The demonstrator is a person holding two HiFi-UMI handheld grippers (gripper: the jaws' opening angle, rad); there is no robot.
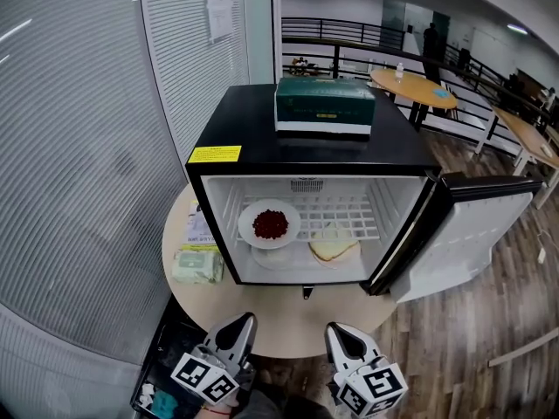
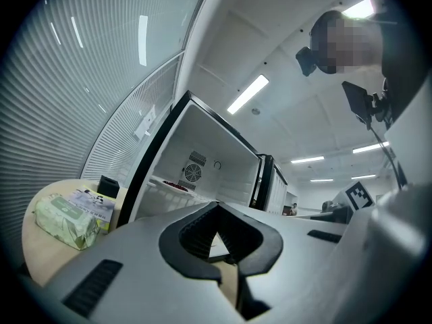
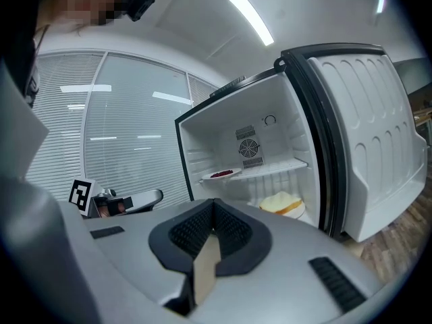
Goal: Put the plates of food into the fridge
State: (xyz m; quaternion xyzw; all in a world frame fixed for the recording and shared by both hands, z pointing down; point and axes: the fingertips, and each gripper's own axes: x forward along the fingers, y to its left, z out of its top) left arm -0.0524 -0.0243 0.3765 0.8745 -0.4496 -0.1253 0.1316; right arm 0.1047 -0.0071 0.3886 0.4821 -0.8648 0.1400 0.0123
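Note:
A small black fridge (image 1: pixel 210 186) stands open on a round table (image 1: pixel 279 326). On its wire shelf rests a white plate of red food (image 1: pixel 269 224) (image 3: pixel 221 175) (image 2: pixel 177 185). A plate with a slice of bread (image 1: pixel 333 250) (image 3: pixel 282 204) lies on the fridge floor below, to the right. My left gripper (image 1: pixel 240 323) (image 2: pixel 217 211) and right gripper (image 1: pixel 342 332) (image 3: pixel 212 208) hover side by side at the table's near edge, facing the fridge opening. Both are shut with nothing between their jaws.
The fridge door (image 1: pixel 472 234) (image 3: pixel 368 140) hangs wide open to the right. A green box (image 1: pixel 324 105) sits on top of the fridge. A pack of wipes (image 1: pixel 197 265) (image 2: pixel 66 220) and leaflets lie on the table left of the fridge, beside a glass wall with blinds.

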